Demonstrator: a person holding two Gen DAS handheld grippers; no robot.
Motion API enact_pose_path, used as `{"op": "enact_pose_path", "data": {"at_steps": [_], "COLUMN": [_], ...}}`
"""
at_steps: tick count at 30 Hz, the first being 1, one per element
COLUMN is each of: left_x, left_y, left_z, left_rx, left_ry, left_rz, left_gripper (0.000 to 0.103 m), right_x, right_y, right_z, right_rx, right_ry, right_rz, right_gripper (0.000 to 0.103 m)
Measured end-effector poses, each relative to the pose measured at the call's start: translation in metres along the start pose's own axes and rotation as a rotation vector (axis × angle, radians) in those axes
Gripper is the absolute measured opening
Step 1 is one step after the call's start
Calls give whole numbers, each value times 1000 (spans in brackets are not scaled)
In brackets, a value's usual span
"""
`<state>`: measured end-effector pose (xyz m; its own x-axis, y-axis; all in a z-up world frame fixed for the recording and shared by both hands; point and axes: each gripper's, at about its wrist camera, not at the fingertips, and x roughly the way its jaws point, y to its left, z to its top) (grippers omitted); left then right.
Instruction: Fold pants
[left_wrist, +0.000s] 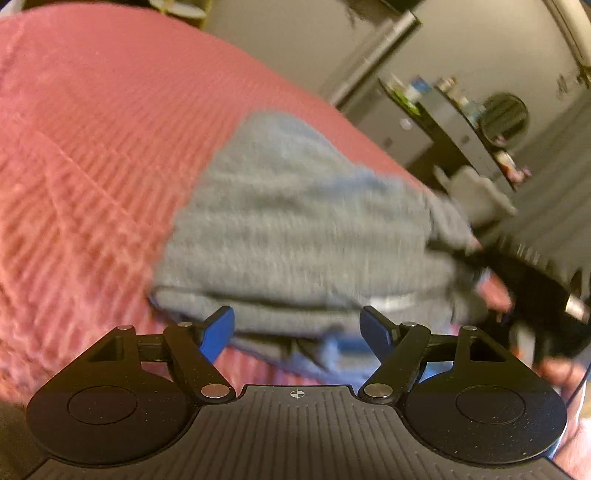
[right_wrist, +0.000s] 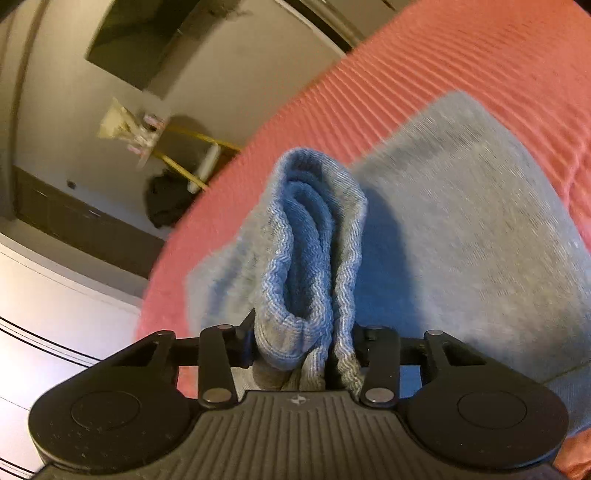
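Right claw (right_wrist: 304, 339) clamped on bunched grey pants (right_wrist: 461, 236); left claw (left_wrist: 297, 328) spread apart above folded layers on pink bedspread (left_wrist: 92, 147).

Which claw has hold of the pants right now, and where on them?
The right claw is shut on the pants, gripping a bunched ribbed edge, probably the waistband. The left claw is open, holding nothing.

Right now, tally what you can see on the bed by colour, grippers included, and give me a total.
Grey: 1, the pants, bunched in the right gripper
Pink: 1, the bedspread
Black with blue pads: 2, the left gripper open, and the right gripper
Total: 4
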<state>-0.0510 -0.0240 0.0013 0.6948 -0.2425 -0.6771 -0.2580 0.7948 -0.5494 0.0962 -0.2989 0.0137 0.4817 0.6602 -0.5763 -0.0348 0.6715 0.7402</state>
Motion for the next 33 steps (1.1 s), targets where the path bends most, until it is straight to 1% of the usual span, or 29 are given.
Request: {"op": "enact_pose_path", "data": {"at_steps": [1,2,4,5,8,9,11,12,13,14,16,17,18,19,21,23,25,27,30,33], "left_x": [2,5,9,11,7,11,20,25,29,30,26,25,25,25,21,11,0,-6,-7,4], "left_y": [-3,-6,-16,-19,-26,-28,-31,-32,-32,-32,-29,-26,-21,-15,-3,0,2,0,-9,-22], "left_z": [-2,-6,-13,-15,-19,-20,-22,-23,-25,-25,-22,-19,-15,-12,-7,-6,-7,-10,-15,-15], "left_rx": [22,50,115,141,182,204,231,246,257,256,224,202,172,133,54,18,5,23,92,164], "left_ry": [14,13,-9,-21,-91,-101,-63,-46,-45,-61,-103,-110,-104,-95,-97,-157,-210,-231,-238,-211], "left_rz": [10,47,159,208,296,330,388,413,446,474,477,466,457,446,395,361,320,300,304,307], "left_gripper": [80,80,80,79,80,80,79,77,75,71,69,65,54,46,21,17,16,16,16,18], "right_x": [-5,-11,-21,-27,-46,-53,-62,-67,-69,-71,-74,-77,-82,-85,-87,-93,-100,-104,-107,-101], "right_y": [7,17,37,47,72,76,86,85,88,90,91,91,87,85,80,77,71,63,39,10], "right_z": [1,2,6,7,13,13,15,14,14,14,14,14,11,10,11,8,7,7,8,8], "right_rx": [-6,-21,-56,-72,-108,-120,-140,-138,-141,-143,-146,-151,-156,-154,-138,-135,-159,-181,-175,-154], "right_ry": [-15,-29,-56,-72,-102,-108,-118,-118,-120,-124,-127,-133,-139,-143,-151,-159,-177,-195,-202,-190], "right_rz": [18,34,65,90,161,174,195,204,213,218,221,222,221,220,217,195,151,107,34,-33], "right_gripper": [41,41,41,41,41,41,41,41,41,41,41,41,41,41,41,41,41,41,41,41]}}
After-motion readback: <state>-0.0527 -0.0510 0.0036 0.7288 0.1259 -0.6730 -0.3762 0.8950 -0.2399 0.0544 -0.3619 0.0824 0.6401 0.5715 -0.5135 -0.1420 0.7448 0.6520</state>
